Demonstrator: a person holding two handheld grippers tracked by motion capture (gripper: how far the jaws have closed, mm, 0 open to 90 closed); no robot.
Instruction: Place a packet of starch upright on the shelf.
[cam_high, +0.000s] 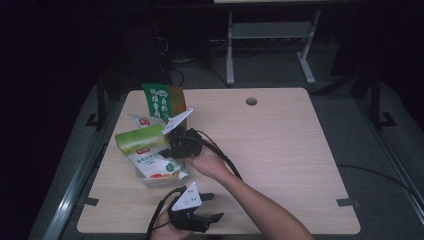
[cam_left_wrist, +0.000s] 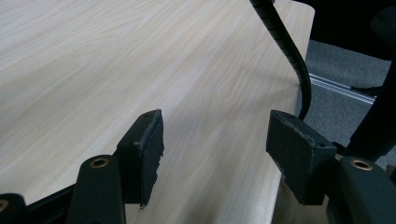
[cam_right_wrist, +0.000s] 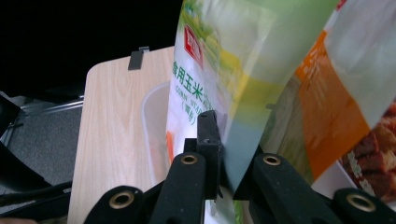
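1. Green-and-white pouch (cam_high: 141, 138) is pinched by its edge in the right tongs (cam_high: 176, 141); the right gripper view shows the jaws clamped tight on the thin film (cam_right_wrist: 243, 140), pouch tilted and off the worktop (cam_high: 280, 150).
2. Pouch position: above a clear plastic tub (cam_high: 150, 180) at the left of the worktop, over a white packet (cam_high: 152, 167) that lies in the tub. Whether pouch and packet touch cannot be told.
3. Left tongs (cam_high: 212, 207) sit at the near edge, jaws apart and empty; the left gripper view shows only bare wood between the pads (cam_left_wrist: 144, 154).
4. Further out: a dark green bag (cam_high: 162, 102) stands upright behind the tub, and an orange-printed packet (cam_right_wrist: 327, 107) sits just beside the pouch in the right gripper view.
5. Progress, as judged: the pouch is gripped and over the tub but not yet released. Remaining work looks like lowering it in, letting go, then dealing with the green bag. Direction of transfer, in or out, is uncertain.
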